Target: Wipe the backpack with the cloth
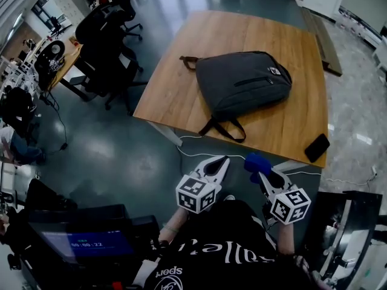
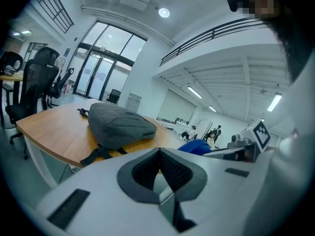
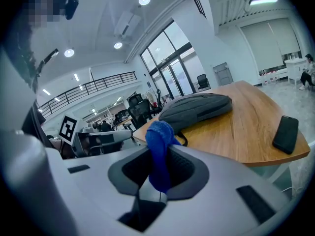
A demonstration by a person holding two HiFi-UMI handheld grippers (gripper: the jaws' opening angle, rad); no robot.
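Bunched blue cloth (image 3: 158, 149), flat grey backpack (image 1: 242, 83)

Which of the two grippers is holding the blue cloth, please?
The right gripper: its jaws are clamped on the blue cloth, whereas the left gripper is shut with nothing between its jaws.

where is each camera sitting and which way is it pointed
Head view: on the person's head, facing steeply down at the table with the backpack; the left gripper, right gripper and the person's black shirt show.
Left gripper view: on the left gripper, facing along its shut, empty fingers toward the backpack; the right gripper shows at right.
Right gripper view: on the right gripper, facing along fingers shut on the blue cloth toward the backpack.
Shared: all three see the backpack on the table.
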